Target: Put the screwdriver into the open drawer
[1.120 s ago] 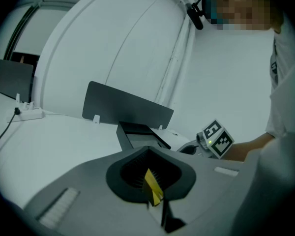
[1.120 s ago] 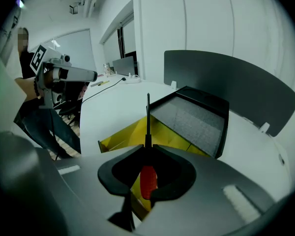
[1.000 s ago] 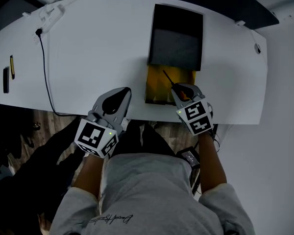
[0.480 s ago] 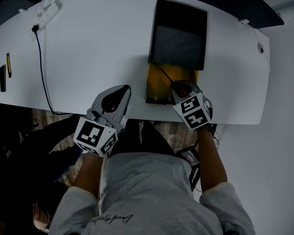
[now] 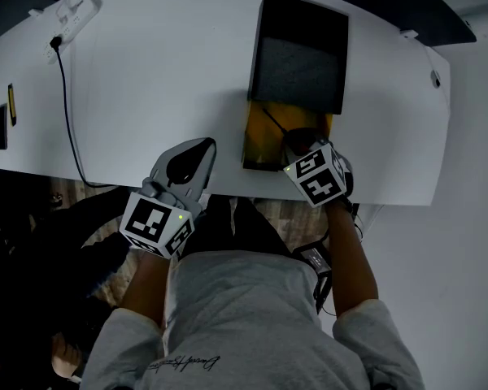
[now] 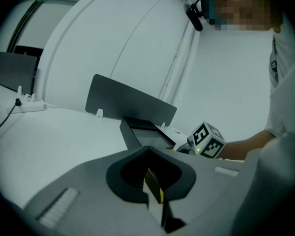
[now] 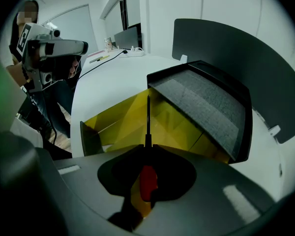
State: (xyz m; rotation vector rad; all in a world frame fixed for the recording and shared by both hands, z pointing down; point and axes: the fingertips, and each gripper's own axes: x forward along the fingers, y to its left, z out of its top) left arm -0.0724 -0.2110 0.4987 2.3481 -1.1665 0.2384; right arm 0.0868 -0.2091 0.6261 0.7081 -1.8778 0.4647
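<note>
the right claw is clenched on the red handle of a screwdriver. the thin dark shaft runs straight ahead of the jaws and out over the yellow floor of the open drawer. the drawer lies directly in front of and below the claw, pulled out of a black box further ahead on the white table. in the right gripper view the tool seems to hang above the drawer, not yet resting in it, though contact at the tip cannot be made out. off to that claw's left, near the table's front edge, the left claw is closed with nothing between its jaws. a black cable trails across the table beyond it. the screwdriver looks light and rigid. its shaft is likely slick and too thin to pinch well, and the round handle could roll once let go. the thick handle, where the claw has it now, is judged the best hold, and lowering it close to the drawer floor before opening should stop it bouncing or skidding.
</note>
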